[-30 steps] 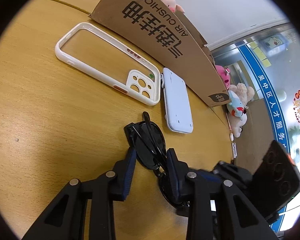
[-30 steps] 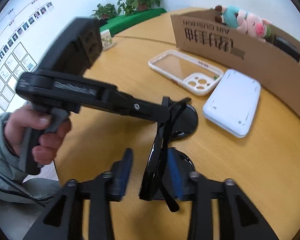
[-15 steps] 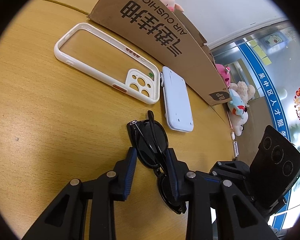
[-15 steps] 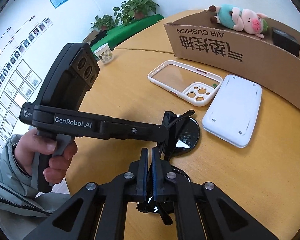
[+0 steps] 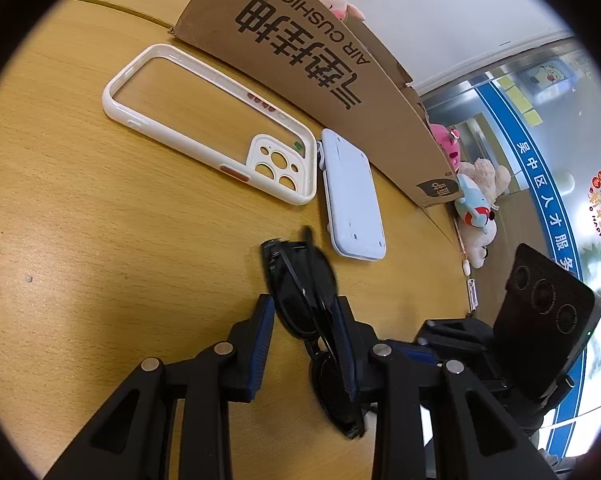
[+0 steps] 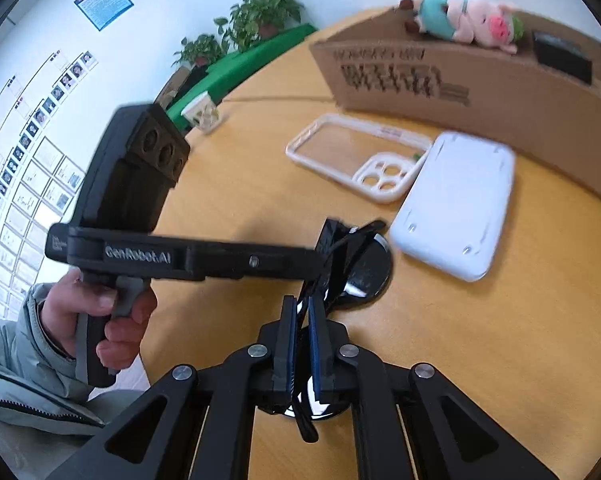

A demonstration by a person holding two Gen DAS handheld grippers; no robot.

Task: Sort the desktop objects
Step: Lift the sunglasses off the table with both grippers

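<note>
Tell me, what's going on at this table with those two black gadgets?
A person is sorting desk items with two hand-held grippers. The right gripper has its jaws shut on a pair of black sunglasses, while the left gripper sits open around one lens. A white phone case and a white power bank lie on the wooden table beside a cardboard box with a plush pig on it.

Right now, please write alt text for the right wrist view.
The right gripper is shut on folded black sunglasses above a wooden table, while the left gripper reaches in beside them. Behind lie a phone case and white device.
</note>
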